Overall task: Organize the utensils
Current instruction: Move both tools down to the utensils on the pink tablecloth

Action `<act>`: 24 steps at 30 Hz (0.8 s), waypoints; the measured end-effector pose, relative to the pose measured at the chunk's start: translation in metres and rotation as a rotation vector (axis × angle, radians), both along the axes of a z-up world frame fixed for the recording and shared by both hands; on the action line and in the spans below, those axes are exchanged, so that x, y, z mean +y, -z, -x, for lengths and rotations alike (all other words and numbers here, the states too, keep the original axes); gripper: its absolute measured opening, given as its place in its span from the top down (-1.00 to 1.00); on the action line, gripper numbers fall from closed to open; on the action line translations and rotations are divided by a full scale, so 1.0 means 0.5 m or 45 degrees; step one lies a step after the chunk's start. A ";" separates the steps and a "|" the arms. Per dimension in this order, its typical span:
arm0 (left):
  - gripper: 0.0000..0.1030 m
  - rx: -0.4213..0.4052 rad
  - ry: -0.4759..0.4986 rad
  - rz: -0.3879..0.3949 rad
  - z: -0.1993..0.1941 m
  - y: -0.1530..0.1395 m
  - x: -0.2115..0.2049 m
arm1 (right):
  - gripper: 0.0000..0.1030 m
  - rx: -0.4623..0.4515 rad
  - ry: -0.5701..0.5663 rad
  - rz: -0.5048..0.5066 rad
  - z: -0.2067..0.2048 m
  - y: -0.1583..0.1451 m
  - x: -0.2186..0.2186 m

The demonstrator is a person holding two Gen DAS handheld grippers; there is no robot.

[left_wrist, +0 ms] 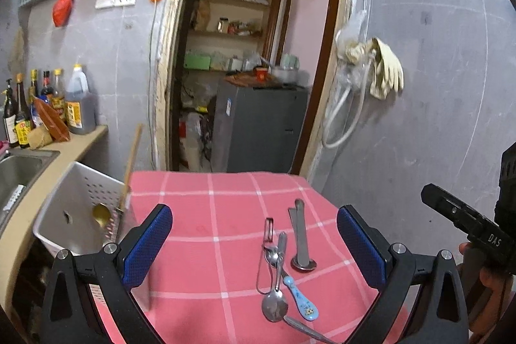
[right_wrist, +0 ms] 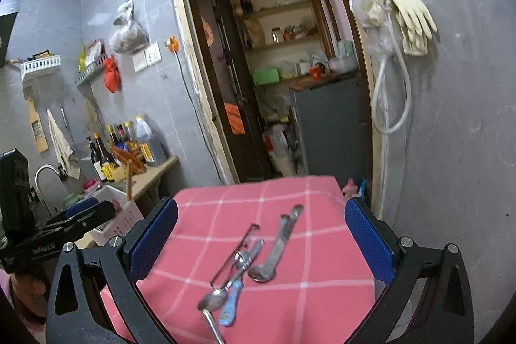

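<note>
Several utensils lie in a loose pile on the pink checked tablecloth (left_wrist: 200,247). They include a metal spoon (left_wrist: 274,302), a blue-handled spoon (left_wrist: 303,302), a wire-loop tool (left_wrist: 265,260) and a flat steel tool with a round end (left_wrist: 301,244). My left gripper (left_wrist: 254,247) hangs just in front of the pile, open wide, its blue pads on either side of it with nothing held. In the right wrist view my right gripper (right_wrist: 261,242) is also open and empty, facing the same metal spoon (right_wrist: 211,300), blue-handled spoon (right_wrist: 230,303) and steel tool (right_wrist: 274,250).
A white perforated basket (left_wrist: 64,215) stands left of the table; it holds a gold spoon (left_wrist: 101,213) and a wooden-handled tool (left_wrist: 132,163). Beyond it are a sink (left_wrist: 19,170) and a counter with bottles (left_wrist: 48,105). A doorway with a grey cabinet (left_wrist: 258,124) is behind the table.
</note>
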State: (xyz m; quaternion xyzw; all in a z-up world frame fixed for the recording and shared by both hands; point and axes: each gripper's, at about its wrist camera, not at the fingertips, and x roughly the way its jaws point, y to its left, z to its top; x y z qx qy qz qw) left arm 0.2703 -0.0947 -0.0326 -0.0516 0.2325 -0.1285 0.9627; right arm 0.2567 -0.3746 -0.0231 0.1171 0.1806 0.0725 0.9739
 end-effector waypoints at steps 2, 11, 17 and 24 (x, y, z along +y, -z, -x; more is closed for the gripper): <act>-0.99 0.021 -0.001 -0.011 -0.014 0.012 -0.012 | -0.98 0.035 -0.021 -0.026 -0.018 0.022 -0.017; -0.99 0.160 0.000 -0.051 -0.104 0.079 -0.058 | -0.98 0.180 -0.111 -0.145 -0.117 0.118 -0.065; -0.99 0.288 0.016 -0.010 -0.171 0.131 -0.071 | -0.88 0.278 -0.197 -0.151 -0.205 0.173 -0.062; -0.56 0.450 0.078 0.114 -0.260 0.192 -0.089 | -0.34 0.405 -0.279 -0.174 -0.306 0.232 -0.036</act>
